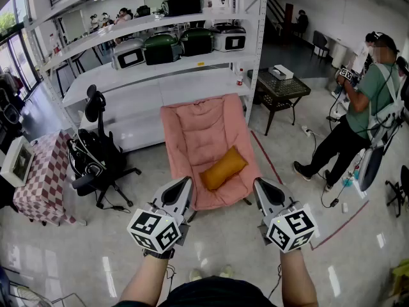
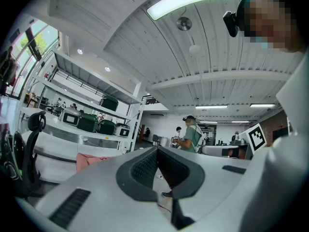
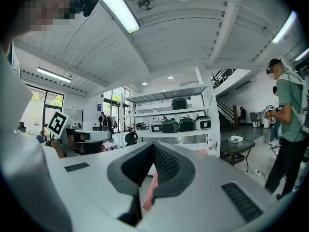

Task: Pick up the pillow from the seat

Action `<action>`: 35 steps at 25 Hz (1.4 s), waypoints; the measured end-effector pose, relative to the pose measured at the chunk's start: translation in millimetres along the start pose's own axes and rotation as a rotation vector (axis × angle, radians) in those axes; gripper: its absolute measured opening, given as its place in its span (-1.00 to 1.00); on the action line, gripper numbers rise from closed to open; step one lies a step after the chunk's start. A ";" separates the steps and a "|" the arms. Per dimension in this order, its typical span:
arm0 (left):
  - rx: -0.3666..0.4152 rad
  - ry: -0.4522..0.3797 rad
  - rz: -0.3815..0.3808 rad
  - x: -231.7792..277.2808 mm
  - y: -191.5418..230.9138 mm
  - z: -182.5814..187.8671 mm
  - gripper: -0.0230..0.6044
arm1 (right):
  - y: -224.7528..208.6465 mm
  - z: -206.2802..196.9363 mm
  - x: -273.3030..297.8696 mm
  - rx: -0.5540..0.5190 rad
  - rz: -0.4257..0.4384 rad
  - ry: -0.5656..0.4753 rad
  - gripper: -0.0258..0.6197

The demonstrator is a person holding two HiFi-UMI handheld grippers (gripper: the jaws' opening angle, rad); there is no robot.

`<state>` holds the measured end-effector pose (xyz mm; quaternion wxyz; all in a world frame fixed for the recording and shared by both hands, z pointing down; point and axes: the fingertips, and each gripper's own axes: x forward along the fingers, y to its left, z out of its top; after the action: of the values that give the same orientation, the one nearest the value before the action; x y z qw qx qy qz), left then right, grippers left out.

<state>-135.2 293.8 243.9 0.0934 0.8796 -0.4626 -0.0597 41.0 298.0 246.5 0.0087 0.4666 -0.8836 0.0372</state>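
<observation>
An orange pillow (image 1: 223,167) lies tilted on the seat of a pink padded chair (image 1: 201,130) in the middle of the head view. Both grippers are held level in front of the chair's near edge, short of the pillow and not touching it. My left gripper (image 1: 185,183) is at the chair's front left with its jaws shut and nothing between them. My right gripper (image 1: 261,184) is at the front right, also shut and holding nothing. In the left gripper view the jaw tips (image 2: 157,150) meet, with the pink chair (image 2: 89,159) low at the left. The right gripper (image 3: 153,146) looks toward the shelves.
A black office chair (image 1: 96,152) and a checkered table (image 1: 45,171) stand left of the pink chair. White shelving (image 1: 160,75) with green appliances is behind it. A dark side table (image 1: 281,87) and a standing person (image 1: 358,123) are at the right, with cables on the floor.
</observation>
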 end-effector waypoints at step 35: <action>0.043 0.007 0.098 57.0 -16.7 -9.8 -0.91 | -82.3 -20.1 -10.0 0.131 0.016 -0.034 -0.92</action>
<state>-87.8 257.1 248.8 0.0789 0.8580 -0.5058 -0.0418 114.1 261.5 270.8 -0.0372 0.4595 -0.8831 0.0872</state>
